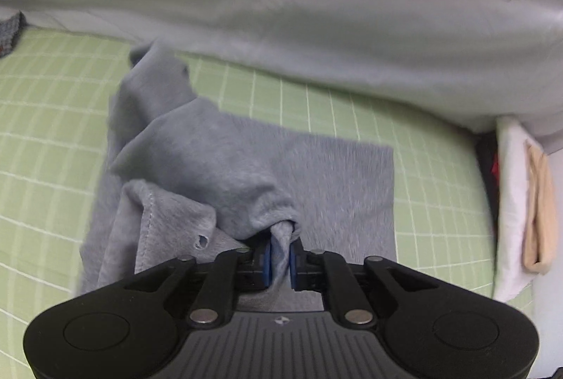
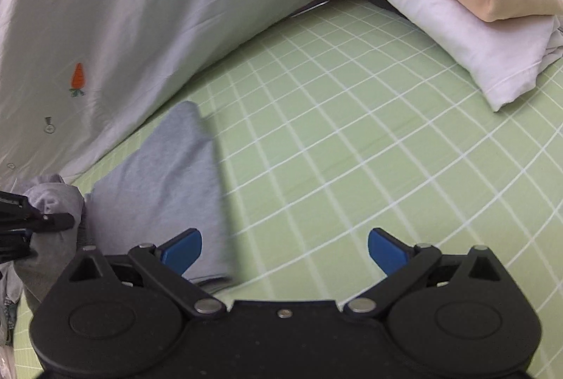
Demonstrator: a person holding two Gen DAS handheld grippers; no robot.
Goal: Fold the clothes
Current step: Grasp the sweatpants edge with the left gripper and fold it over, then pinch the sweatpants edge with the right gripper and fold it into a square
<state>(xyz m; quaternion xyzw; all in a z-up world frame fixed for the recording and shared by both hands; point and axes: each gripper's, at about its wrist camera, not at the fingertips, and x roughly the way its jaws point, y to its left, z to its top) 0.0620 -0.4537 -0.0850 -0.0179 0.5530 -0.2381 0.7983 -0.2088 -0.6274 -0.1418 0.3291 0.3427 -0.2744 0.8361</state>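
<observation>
Clamped together, the left gripper's (image 1: 280, 254) blue pads pinch a bunched fold of the grey garment (image 1: 246, 160), while the right gripper's (image 2: 285, 250) jaws stand wide apart with nothing between them. Soft, fleecy and partly folded, the garment lies rumpled on the green checked sheet (image 2: 352, 150), beside a pale carrot-print quilt (image 1: 316, 9).

My garment (image 1: 246, 160) lies on the bed sheet (image 2: 352, 168), the quilt (image 2: 140, 27) behind it, folded clothes (image 2: 457, 9) stacked off to its right.
</observation>
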